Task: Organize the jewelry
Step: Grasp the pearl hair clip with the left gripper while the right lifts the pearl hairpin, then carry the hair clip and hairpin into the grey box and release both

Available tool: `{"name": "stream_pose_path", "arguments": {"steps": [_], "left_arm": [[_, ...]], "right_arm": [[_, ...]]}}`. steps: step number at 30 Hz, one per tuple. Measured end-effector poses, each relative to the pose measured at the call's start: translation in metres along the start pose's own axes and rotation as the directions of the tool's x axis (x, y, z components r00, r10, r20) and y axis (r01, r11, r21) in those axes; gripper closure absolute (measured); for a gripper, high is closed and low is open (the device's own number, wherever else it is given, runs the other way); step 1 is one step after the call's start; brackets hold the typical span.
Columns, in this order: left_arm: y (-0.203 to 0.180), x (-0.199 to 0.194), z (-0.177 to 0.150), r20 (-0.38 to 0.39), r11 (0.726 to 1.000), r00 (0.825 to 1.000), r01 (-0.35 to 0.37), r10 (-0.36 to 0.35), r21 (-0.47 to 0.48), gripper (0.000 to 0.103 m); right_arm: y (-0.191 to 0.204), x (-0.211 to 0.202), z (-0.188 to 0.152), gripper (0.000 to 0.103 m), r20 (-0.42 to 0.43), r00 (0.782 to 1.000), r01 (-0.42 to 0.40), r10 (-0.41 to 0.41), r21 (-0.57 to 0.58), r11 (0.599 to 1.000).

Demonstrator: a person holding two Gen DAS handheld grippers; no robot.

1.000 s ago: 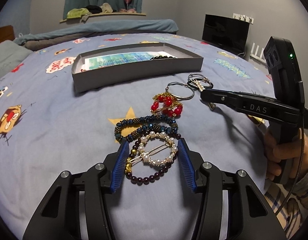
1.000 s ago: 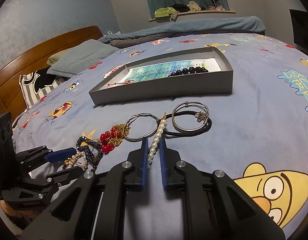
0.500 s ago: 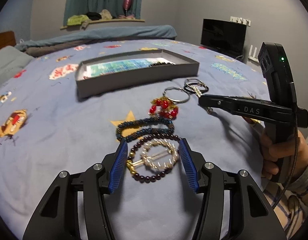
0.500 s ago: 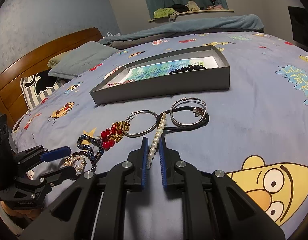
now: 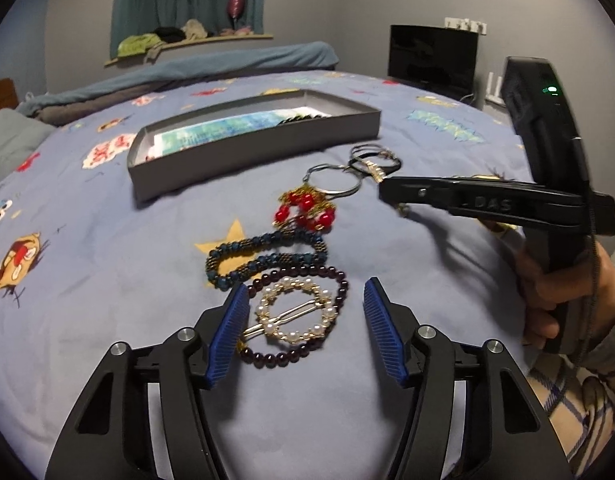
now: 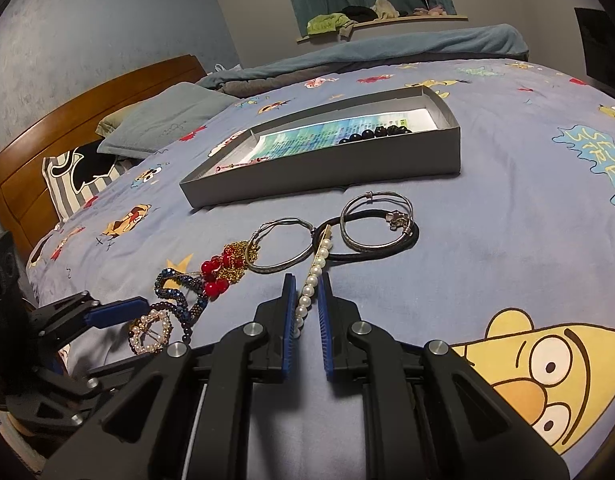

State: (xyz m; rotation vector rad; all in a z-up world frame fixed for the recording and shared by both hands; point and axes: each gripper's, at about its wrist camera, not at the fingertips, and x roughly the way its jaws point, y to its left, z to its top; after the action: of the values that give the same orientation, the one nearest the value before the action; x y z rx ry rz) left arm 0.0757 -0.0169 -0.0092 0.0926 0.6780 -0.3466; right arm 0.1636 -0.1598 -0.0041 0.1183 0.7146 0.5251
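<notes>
Pearl bar [image 6: 313, 287] between right hand-held gripper [image 6: 306, 289] pads

Occlusions, cropped edges and unresolved detail in your two wrist views.

From your left wrist, the near wall of the grey box [image 5: 251, 156] hides most of its floor, leaving only a sliver of the dark beads [image 5: 303, 117] inside. Your right gripper [image 5: 387, 194] covers the pearl bar clip, and motion blur softens the rings [image 5: 371, 160] behind it. From your right wrist, the pearl bar clip [image 6: 313, 282] runs down between the pads [image 6: 290, 320], so you cannot tell whether they touch it. Your left gripper [image 6: 107, 320] is cut by the frame edge, its far finger largely hidden. The print on the box's paper liner [image 6: 327, 136] is too small to read.
</notes>
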Motion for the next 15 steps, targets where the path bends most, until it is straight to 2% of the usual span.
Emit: {"name": "stream_pose_path", "arguments": {"steps": [3, 5, 6, 7, 11, 13, 15], "left_arm": [[0.005, 0.0, -0.001, -0.006, 0.999, 1.0, 0.015, -0.015, -0.029, 0.044], [0.007, 0.001, -0.003, -0.017, 0.999, 0.999, 0.027, -0.028, -0.042, 0.051], [0.009, 0.001, -0.003, -0.022, 0.998, 0.999, 0.038, -0.039, -0.051, 0.059], [0.01, 0.001, -0.004, -0.026, 0.997, 0.998, 0.049, -0.051, -0.06, 0.06], [0.01, -0.005, -0.005, -0.008, 0.997, 0.999, 0.05, -0.051, -0.063, 0.06], [0.009, -0.01, -0.004, 0.008, 0.997, 0.999, 0.047, -0.046, -0.058, 0.06], [0.008, -0.015, -0.002, 0.028, 0.998, 0.999, 0.046, -0.045, -0.053, 0.06]], "right_arm": [[0.0, 0.0, 0.0, 0.092, 0.0, 1.0, -0.001, 0.001, 0.001, 1.0], [0.0, 0.0, 0.0, 0.092, 0.001, 1.0, -0.002, 0.002, 0.0, 1.0], [0.0, -0.001, 0.0, 0.092, 0.002, 1.0, -0.004, 0.004, 0.0, 1.0], [0.0, -0.001, 0.0, 0.092, 0.003, 1.0, -0.005, 0.005, -0.002, 1.0], [0.003, -0.003, 0.001, 0.092, 0.014, 1.0, -0.005, 0.005, -0.01, 1.0], [0.003, -0.005, 0.001, 0.097, 0.023, 1.0, -0.009, 0.009, -0.01, 1.0], [0.002, -0.007, 0.002, 0.097, 0.027, 1.0, -0.015, 0.015, -0.006, 1.0]]}}
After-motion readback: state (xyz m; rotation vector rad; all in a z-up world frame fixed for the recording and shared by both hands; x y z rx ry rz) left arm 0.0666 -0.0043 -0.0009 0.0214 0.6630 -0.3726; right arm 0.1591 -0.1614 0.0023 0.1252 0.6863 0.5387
